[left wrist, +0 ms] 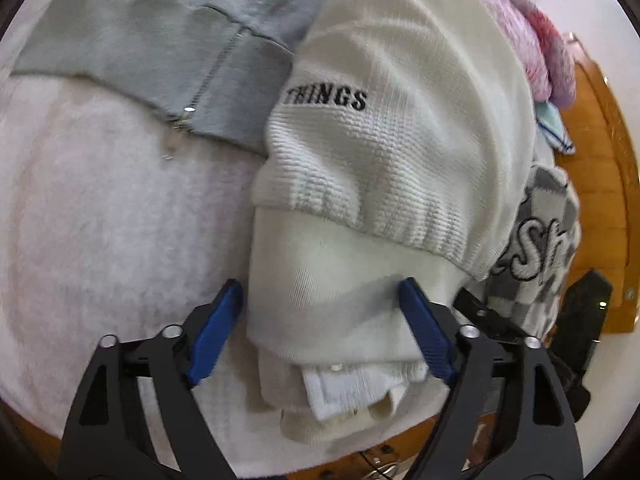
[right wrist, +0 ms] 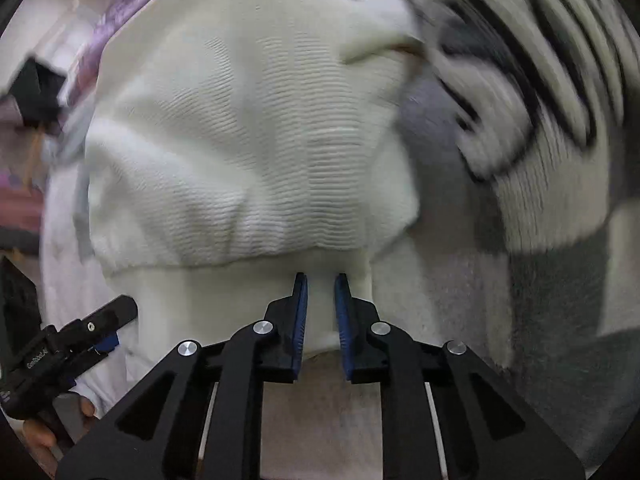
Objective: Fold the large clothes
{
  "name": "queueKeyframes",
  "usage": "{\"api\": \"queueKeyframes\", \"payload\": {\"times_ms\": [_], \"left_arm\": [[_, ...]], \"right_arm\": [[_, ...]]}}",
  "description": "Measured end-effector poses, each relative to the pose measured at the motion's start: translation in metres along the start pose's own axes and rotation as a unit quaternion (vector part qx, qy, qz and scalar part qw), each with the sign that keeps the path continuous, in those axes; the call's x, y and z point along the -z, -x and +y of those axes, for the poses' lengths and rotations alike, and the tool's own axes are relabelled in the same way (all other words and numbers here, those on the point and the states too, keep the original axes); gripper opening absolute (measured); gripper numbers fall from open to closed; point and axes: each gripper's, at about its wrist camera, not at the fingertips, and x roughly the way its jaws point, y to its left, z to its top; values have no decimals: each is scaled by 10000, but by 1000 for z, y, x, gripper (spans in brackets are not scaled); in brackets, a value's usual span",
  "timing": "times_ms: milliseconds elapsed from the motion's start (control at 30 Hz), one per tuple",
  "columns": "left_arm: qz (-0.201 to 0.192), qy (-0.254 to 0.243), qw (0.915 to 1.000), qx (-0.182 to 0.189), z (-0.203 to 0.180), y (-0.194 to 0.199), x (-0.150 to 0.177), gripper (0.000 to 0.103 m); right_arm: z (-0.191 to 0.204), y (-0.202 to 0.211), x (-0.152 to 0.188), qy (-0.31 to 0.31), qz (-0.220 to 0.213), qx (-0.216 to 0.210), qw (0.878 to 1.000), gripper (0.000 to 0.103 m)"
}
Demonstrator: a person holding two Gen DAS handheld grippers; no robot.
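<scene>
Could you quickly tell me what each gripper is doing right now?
Left gripper: open, straddling the cream garment.
Right gripper: nearly shut, pinching the cream garment's edge.

Soft, even daylight fills both views, with no glare and only faint shadows under the folds. The fisheye bends everything toward black corners. The right wrist view smears badly at the checkered knit; the left stays mostly sharp.

Both grippers: black linkage frames with triangular cut-outs, silver round pivot screws, ribbed blue pads. Left gripper bore small white lettering, unreadable, on its side.
</scene>
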Motion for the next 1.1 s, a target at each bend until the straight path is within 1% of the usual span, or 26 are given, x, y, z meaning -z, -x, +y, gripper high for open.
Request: {"api": "queueKeyframes", "payload": {"times_ms": [33,100,200,267,300,333,367,400,433,467,500,533,567,633,700,733,767,800,867,900,933,967,1000,1033,1067,1100], "left_arm": [[-21,36,10000,11,-1,-4,-3,90],[-13,189,9998,93,3,-8,-5,93],[-69,273,9996,93,1,-10,0,94],[-61,345,9993,105,-1,-10,4,92],[-119,317,9994,87,-2,-8,5,86],[-120,276,9994,151,-6,-9,6,72],[-110,254,9996,69,-9,-9,5,61],[-100,232,9997,-32,-13,-7,4,55],[-49,232,9996,-134,-17,-3,3,41],[-9,287,9995,-138,-18,2,2,32],[21,363,9993,-57,-18,8,0,29],[45,415,9991,40,-19,15,-2,27],[61,423,9990,92,-21,21,-3,27],[97,451,9987,227,-27,31,-7,26],[173,512,9979,350,-33,39,-12,26],[205,566,9972,442,-35,42,-15,26],[238,559,9971,466,-39,44,-18,26],[263,517,9972,469,-41,46,-19,26],[312,429,9974,489,-46,49,-21,26],[347,440,9972,490,-45,51,-23,26],[383,454,9970,505,-46,51,-25,26],[408,448,9968,518,-42,53,-25,26],[427,442,9968,511,-42,53,-26,26],[457,444,9966,521,-41,52,-26,26],[465,438,9967,503,-43,51,-27,26],[470,425,9968,487,-43,51,-27,26]], "right_arm": [[2,2,0,41,13,78,10000,12],[6,1,1,162,-16,205,9997,12],[9,-1,7,-39,-114,159,9998,13],[8,3,8,-230,-95,81,9997,16],[6,7,9,-404,-76,-5,9992,23],[3,10,14,-672,-59,-313,9972,36],[2,14,18,-827,-57,-480,9954,45],[1,18,23,-983,-72,-511,9938,57],[1,22,29,-1117,-94,-542,9922,59],[-1,25,36,-1234,-108,-646,9902,60],[-4,28,45,-1534,-136,-872,9842,62],[-9,29,56,-1898,-126,-1127,9752,70],[-15,27,65,-2199,-106,-1334,9663,71],[-20,20,85,-2911,-130,-1827,9390,72],[-22,6,110,-3839,-238,-2556,8870,72],[-23,-3,125,-4363,-319,-2964,8490,73],[-22,-10,133,-4630,-374,-3237,8243,74],[-21,-15,140,-4848,-418,-3418,8040,74],[-16,-25,149,-5041,-592,-3632,7813,78],[-14,-28,152,-5086,-637,-3676,7760,80],[-13,-31,155,-5156,-726,-3763,7663,81],[-9,-37,160,-5226,-862,-4010,7474,81],[-7,-42,159,-5264,-912,-4135,7373,82],[0,-49,156,-5284,-936,-4173,7334,83],[-1,-52,155,-5299,-937,-4162,7329,83],[6,-59,150,-5322,-897,-4106,7349,83]]}}
